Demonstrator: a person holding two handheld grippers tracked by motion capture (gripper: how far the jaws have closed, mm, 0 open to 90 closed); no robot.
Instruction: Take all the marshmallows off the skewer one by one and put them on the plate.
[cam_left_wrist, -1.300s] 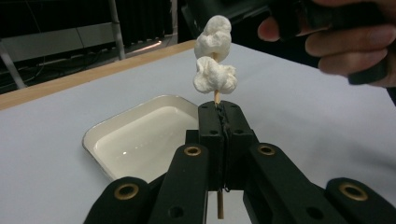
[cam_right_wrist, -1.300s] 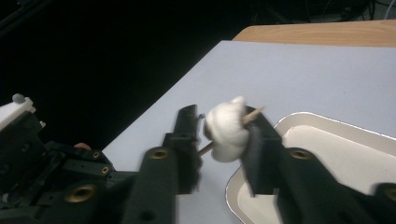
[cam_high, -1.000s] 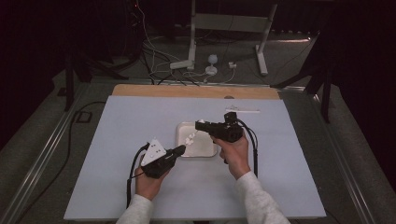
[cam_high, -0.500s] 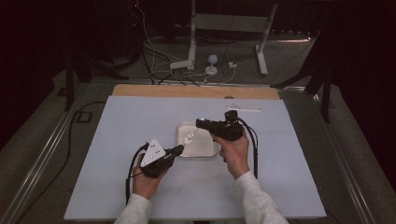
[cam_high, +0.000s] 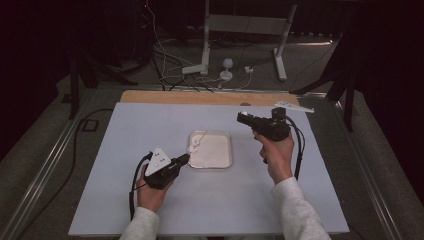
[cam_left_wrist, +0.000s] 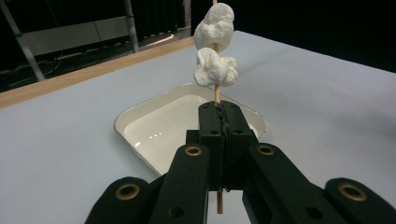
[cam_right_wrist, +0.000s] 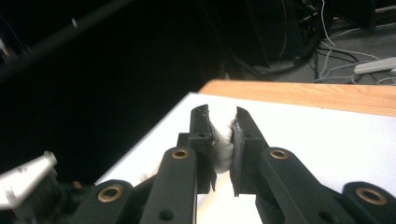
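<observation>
Left gripper is clamped on a wooden skewer, kept upright over the white tray so two marshmallows stay on. Right gripper, at 2 o'clock from the tray, squeezes another marshmallow, probably for threading next. Skewer's tip is cut off at the top.
</observation>
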